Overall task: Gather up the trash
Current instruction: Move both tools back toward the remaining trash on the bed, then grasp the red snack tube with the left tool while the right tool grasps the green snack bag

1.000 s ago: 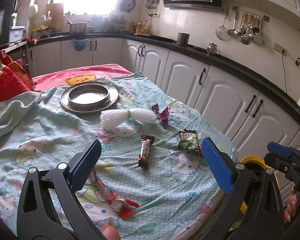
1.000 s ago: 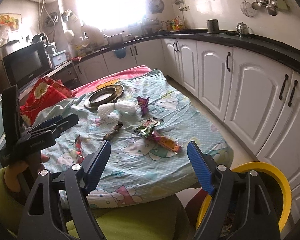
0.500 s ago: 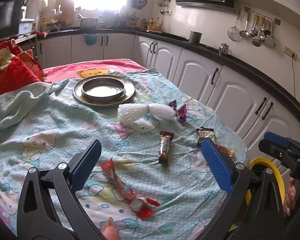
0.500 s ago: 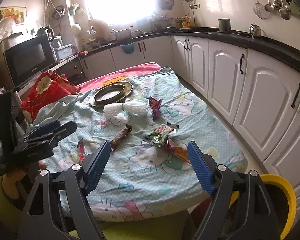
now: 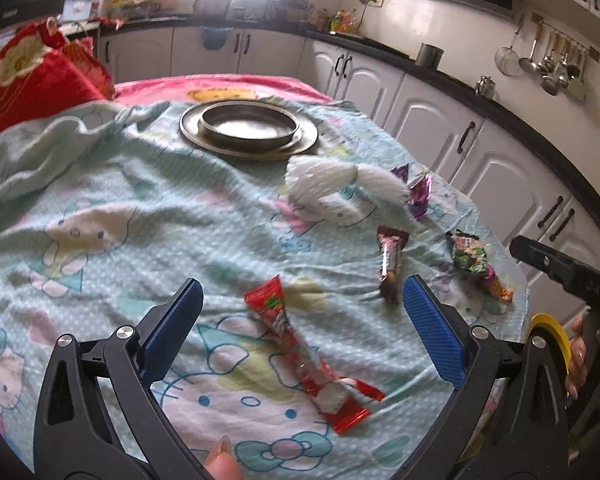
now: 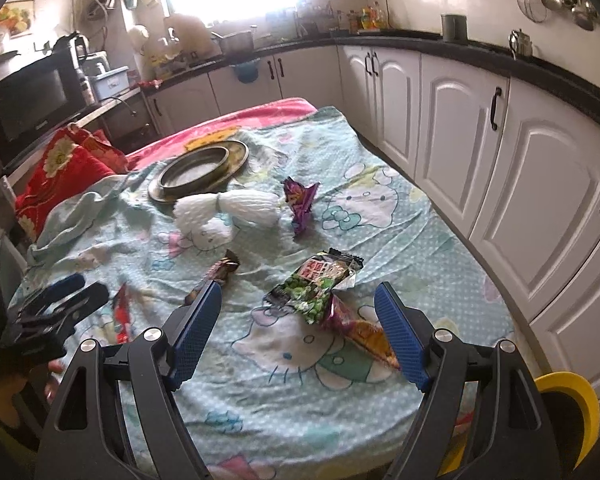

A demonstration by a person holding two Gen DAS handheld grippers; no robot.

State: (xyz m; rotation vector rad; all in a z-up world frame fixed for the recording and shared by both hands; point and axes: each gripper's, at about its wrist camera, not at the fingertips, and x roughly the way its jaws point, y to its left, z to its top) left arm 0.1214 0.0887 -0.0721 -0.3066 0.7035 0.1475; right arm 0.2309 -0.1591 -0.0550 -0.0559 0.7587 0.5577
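Observation:
Several wrappers lie on the Hello Kitty cloth [image 5: 140,216]. A red wrapper [image 5: 304,356] lies between the open fingers of my left gripper [image 5: 300,328]. A brown bar wrapper [image 5: 390,264] lies beyond it, also showing in the right wrist view [image 6: 216,276]. A green wrapper [image 6: 316,284] and an orange-pink wrapper [image 6: 360,332] lie between the open fingers of my right gripper [image 6: 300,332]. A purple wrapper [image 6: 300,204] and a white foam net [image 6: 228,208] lie farther back. Both grippers are empty.
A metal plate with a ring dish [image 5: 248,128] stands at the far side. A yellow-rimmed bin [image 6: 572,408] stands on the floor off the table's right edge. White cabinets [image 6: 500,152] run along the right. A red cushion [image 5: 24,80] sits at the left.
Both grippers have moved forward and lower over the table. The red wrapper now lies between the left fingers, and the green and orange wrappers between the right fingers.

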